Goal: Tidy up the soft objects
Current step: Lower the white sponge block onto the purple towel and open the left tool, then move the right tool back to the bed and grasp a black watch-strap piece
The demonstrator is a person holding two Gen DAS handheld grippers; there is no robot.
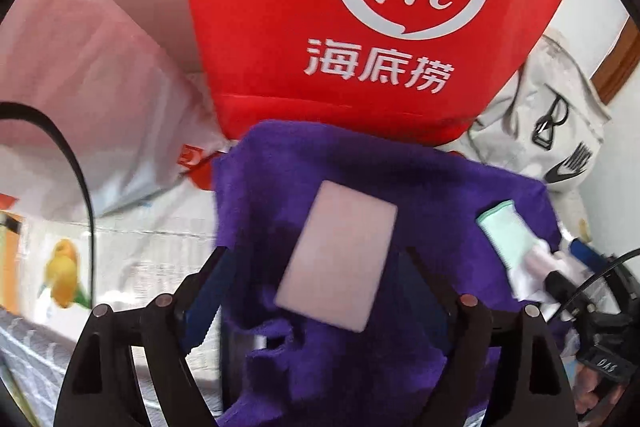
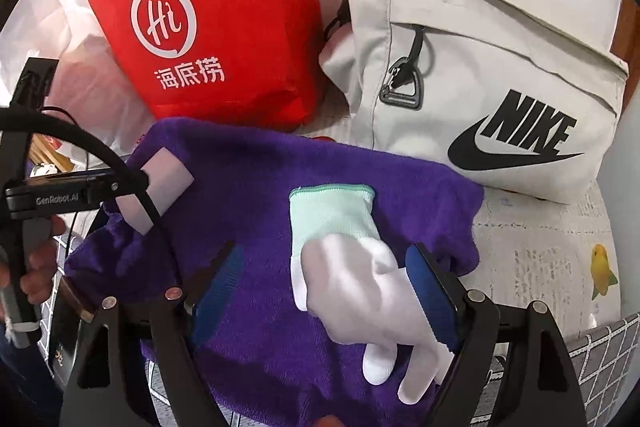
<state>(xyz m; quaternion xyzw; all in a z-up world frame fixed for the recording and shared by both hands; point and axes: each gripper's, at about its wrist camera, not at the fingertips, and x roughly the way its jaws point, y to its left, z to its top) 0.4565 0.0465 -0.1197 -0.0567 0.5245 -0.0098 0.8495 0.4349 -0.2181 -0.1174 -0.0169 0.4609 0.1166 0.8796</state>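
A purple towel (image 1: 436,195) lies spread in front of both grippers; it also shows in the right wrist view (image 2: 248,195). A pale pink rectangular sponge (image 1: 338,259) rests on it, between the open fingers of my left gripper (image 1: 312,275); the sponge also shows at the left in the right wrist view (image 2: 160,183). A white glove with a mint cuff (image 2: 340,251) lies on the towel between the open fingers of my right gripper (image 2: 324,283), touching the right pad (image 2: 430,291). The glove also shows in the left wrist view (image 1: 512,239).
A red paper bag with a white "Hi" logo (image 1: 340,11) stands behind the towel (image 2: 208,27). A beige Nike bag (image 2: 480,87) sits to its right (image 1: 556,131). A printed white cloth with a yellow bird (image 2: 600,267) covers the surface.
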